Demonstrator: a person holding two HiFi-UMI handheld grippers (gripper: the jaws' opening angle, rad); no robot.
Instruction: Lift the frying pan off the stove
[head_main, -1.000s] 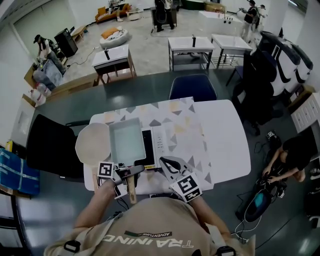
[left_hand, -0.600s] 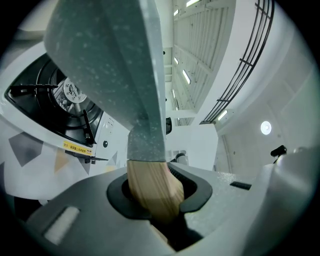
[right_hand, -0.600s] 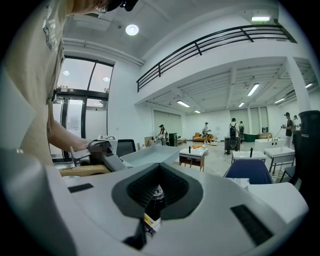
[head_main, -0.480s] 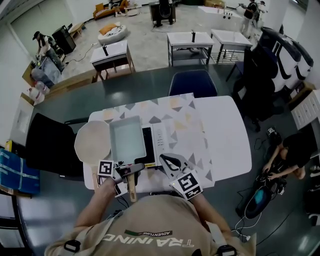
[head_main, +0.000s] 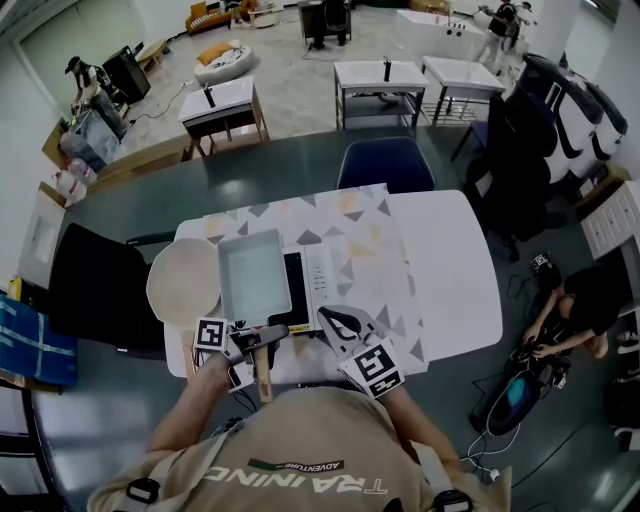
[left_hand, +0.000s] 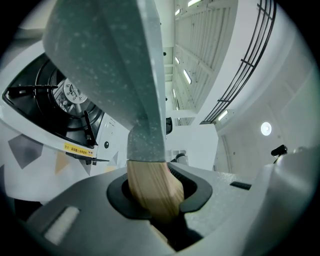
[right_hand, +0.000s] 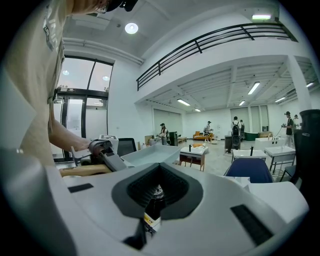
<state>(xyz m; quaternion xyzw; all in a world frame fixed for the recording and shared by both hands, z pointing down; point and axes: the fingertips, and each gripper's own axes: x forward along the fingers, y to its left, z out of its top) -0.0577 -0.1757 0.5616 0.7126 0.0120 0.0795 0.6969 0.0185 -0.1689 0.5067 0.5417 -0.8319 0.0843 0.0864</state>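
A square grey frying pan hangs over the left part of the white portable stove. My left gripper is shut on its wooden handle. In the left gripper view the handle runs up between the jaws to the pan's speckled underside. The black burner shows bare beneath, so the pan is clear of it. My right gripper lies at the stove's front right corner, jaws together and nothing clearly held. A dark stove part with a yellow label shows through them.
A round pale board lies left of the pan. A triangle-patterned cloth covers the white table. A blue chair stands behind the table and a black chair at its left. People work at the far desks.
Hardly anything differs. The pan stays in the left gripper over the stove, and the right gripper keeps its place.
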